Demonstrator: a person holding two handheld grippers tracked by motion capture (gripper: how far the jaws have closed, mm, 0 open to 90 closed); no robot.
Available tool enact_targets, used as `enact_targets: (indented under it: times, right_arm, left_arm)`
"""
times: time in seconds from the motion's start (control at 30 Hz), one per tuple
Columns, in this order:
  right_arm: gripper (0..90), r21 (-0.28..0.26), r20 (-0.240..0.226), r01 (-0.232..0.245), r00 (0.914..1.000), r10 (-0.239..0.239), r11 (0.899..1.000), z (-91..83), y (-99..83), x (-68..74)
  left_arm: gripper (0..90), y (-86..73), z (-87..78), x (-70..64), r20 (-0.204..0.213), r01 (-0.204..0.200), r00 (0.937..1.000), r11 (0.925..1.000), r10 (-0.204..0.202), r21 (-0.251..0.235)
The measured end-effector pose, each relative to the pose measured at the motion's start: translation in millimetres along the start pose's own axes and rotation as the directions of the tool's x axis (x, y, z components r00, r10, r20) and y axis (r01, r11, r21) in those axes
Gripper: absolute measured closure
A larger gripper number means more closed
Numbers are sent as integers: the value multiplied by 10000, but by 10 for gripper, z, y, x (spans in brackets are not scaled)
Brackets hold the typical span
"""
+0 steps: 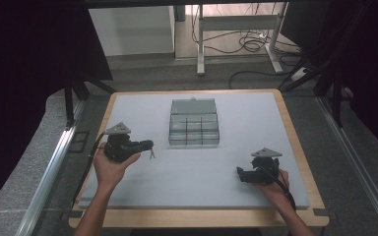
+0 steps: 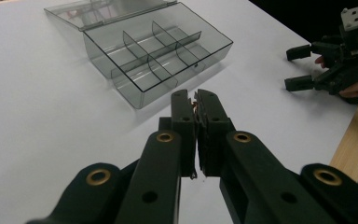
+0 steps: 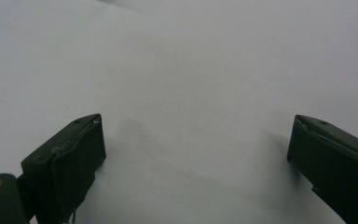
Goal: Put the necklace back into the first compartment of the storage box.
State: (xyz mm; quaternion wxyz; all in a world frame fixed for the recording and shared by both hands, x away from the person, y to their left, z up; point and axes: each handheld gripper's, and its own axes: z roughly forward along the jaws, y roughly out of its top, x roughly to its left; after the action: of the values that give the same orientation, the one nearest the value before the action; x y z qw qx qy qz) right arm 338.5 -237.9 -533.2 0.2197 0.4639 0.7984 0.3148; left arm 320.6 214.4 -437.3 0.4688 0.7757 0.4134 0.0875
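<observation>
Divided clear box (image 1: 194, 129), lid folded back, sits on the table (image 1: 236, 162) ahead of both tongs, nearer the left tongs (image 2: 196, 100) and just ahead of their tips. Those jaws are pressed almost together on a thin, brownish item (image 2: 195, 105), too small to identify. Right tongs (image 3: 196, 140) are spread wide with nothing between them, held low over bare table well short of the box.

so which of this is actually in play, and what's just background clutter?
In play:
- left claw, shut on a small thin brownish item, too small to identify
- clear compartment box, lid open, compartments look empty
- right claw, open, holding nothing

Background:
- desk frame
- floor cables
</observation>
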Motion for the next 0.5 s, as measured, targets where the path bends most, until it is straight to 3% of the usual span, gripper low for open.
enact_targets:
  times: [0.5]
  right_arm:
    - [39,-4,9,15,10000,-15,10000,1,0,0]
  left_arm:
    - [874,180,-13,73,-30,139,9999,9999,-139,23]
